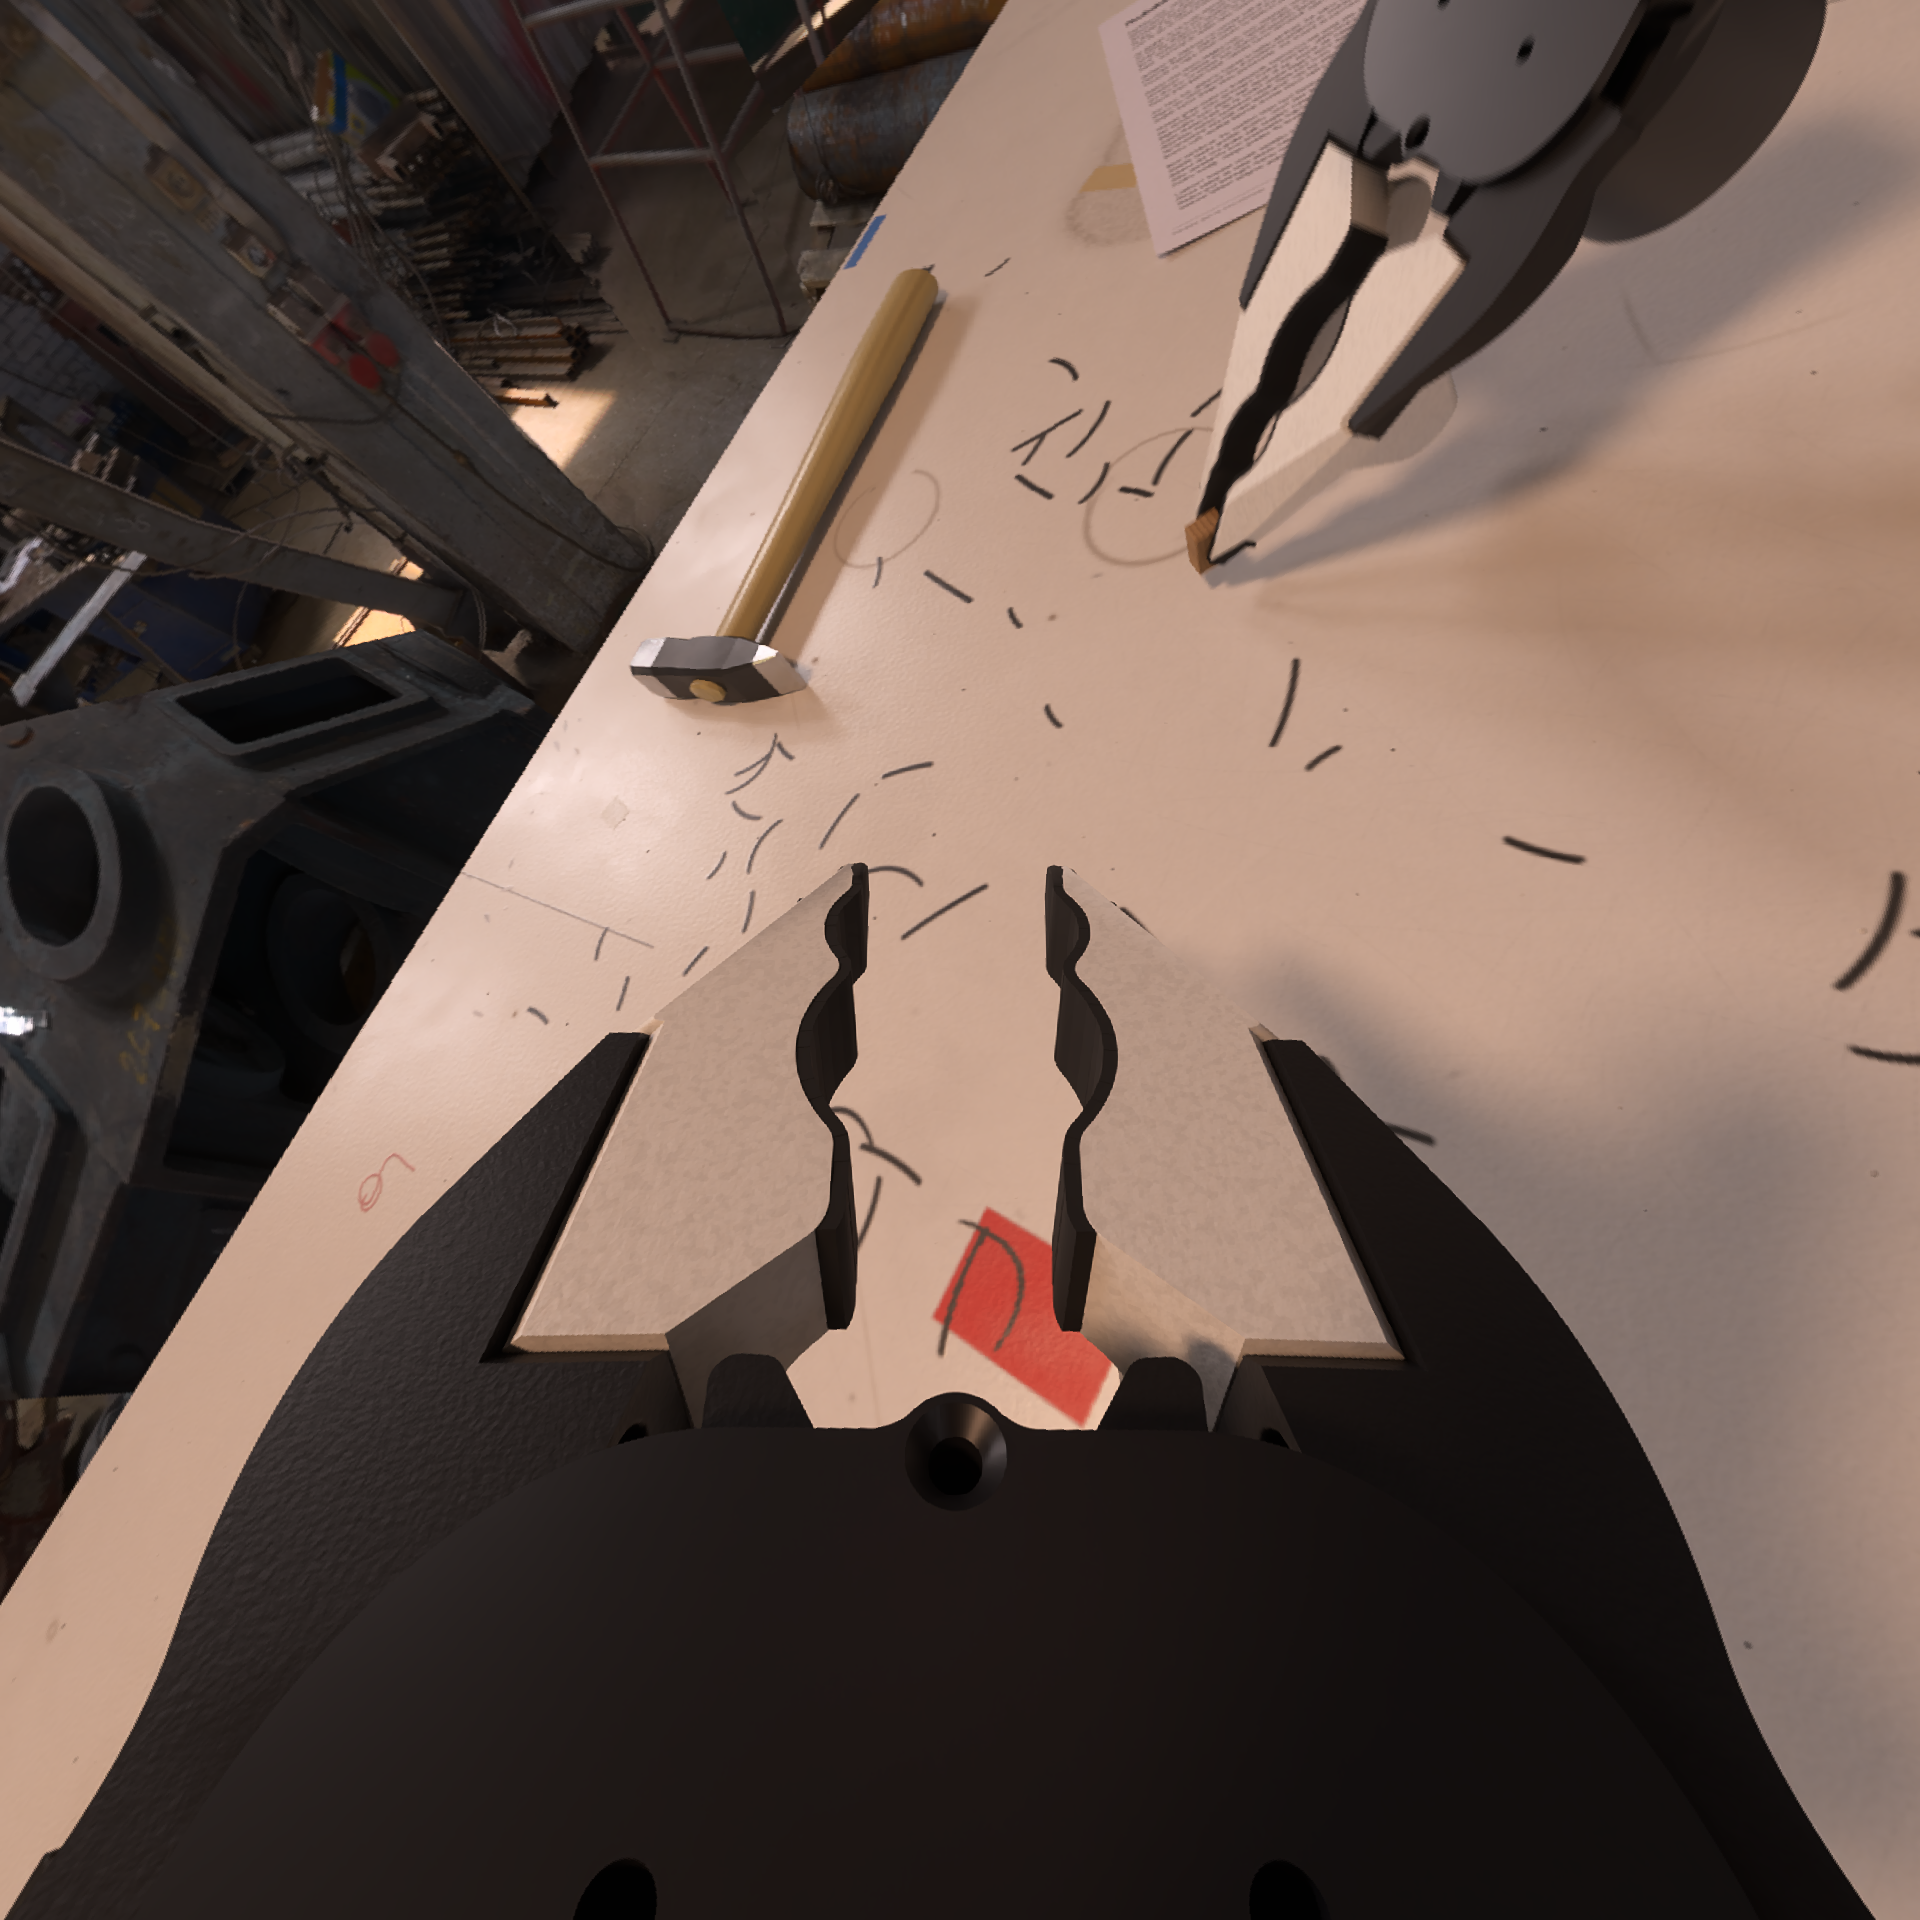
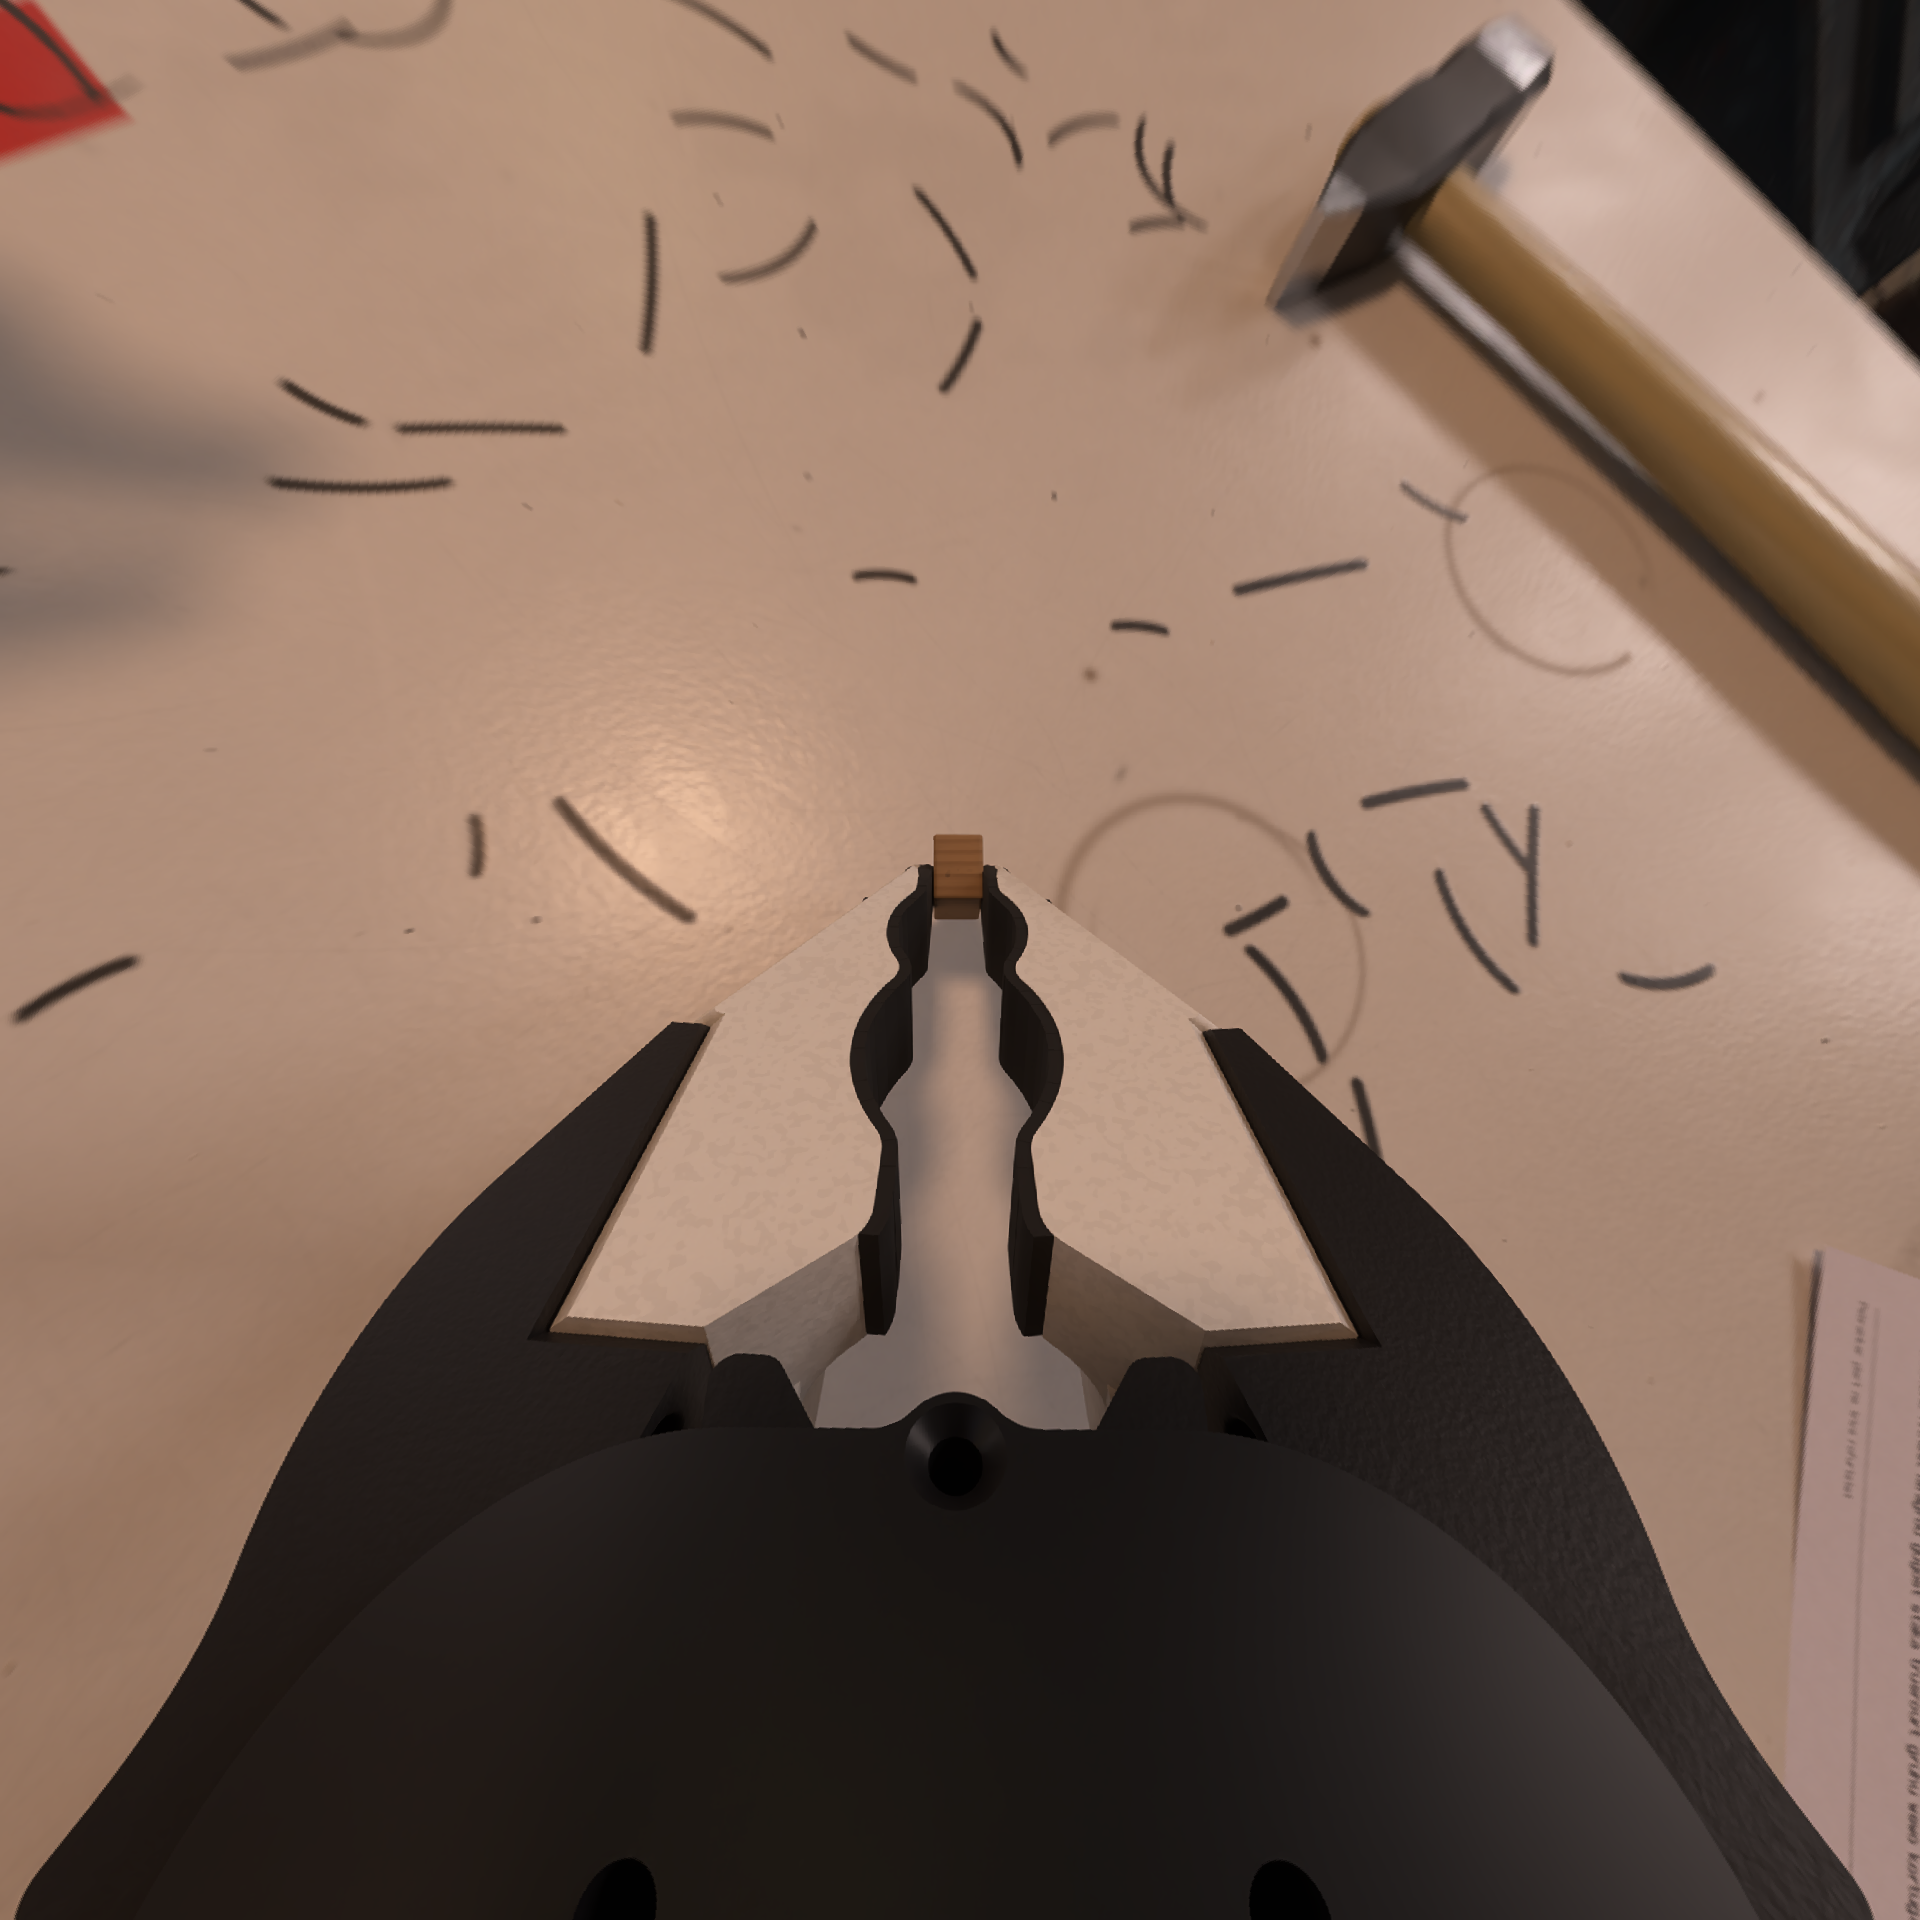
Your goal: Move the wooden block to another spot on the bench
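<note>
Pinching the wooden block [image 2: 957, 878] at the very tips of its fingers, the right gripper [image 2: 957, 883] sits at the centre of the right wrist view with its jaws drawn nearly together on the small tan cube. In the left wrist view the same block [image 1: 1202, 542] shows at upper right, low at the bench [image 1: 1351, 935] surface; whether it touches the top or hangs just above it I cannot tell. The left gripper [image 1: 956, 894] hovers in the lower middle of its frame with jaws spread apart and nothing between them.

The block looks tiny, stiff and very light, so weight should be no trouble. The risk is the hold: only a sliver of its sides lies between the tips, and smooth wood on such a shallow bite could twist or pop out if the squeeze is uneven. Flat opposite faces are the right place to grip, deeper in the pads if possible.

A hammer [image 2: 1558, 312] lies at upper right of the right wrist view, a printed sheet [image 2: 1860, 1558] at lower right, and a red patch [image 2: 42, 83] at upper left, all well apart from the block.
</note>
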Action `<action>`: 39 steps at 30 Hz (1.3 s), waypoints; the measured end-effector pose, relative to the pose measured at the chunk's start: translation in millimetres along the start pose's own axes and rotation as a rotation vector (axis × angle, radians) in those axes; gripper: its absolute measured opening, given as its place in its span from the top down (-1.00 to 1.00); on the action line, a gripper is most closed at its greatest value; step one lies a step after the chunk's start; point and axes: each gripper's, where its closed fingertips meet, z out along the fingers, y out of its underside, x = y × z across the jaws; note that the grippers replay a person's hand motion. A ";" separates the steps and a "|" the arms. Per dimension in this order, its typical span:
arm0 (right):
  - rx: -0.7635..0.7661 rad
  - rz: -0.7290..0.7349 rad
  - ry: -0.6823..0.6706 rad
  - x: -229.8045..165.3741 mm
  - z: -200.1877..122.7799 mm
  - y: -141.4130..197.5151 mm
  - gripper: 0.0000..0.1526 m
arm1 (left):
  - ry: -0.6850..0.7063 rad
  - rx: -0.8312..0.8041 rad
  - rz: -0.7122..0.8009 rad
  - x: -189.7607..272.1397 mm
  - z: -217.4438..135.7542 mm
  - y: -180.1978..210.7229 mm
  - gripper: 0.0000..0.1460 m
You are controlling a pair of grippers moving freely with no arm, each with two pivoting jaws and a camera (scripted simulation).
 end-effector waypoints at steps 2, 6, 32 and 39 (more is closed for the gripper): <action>0.045 -0.024 -0.004 -2.1 -14.5 -5.7 0.89 | 0.019 -0.002 0.009 7.8 2.4 0.0 0.53; 0.071 -0.170 -0.049 -18.5 -53.4 -2.0 0.89 | 0.047 0.005 0.009 20.5 0.3 -4.7 0.51; -0.010 -0.664 -0.548 -121.4 -84.1 43.1 0.52 | 0.261 -0.064 -0.043 124.1 -22.0 33.0 0.52; 0.116 -0.597 -0.344 -79.9 -42.4 -25.4 0.50 | 0.316 0.007 -0.072 156.3 -14.3 13.5 0.53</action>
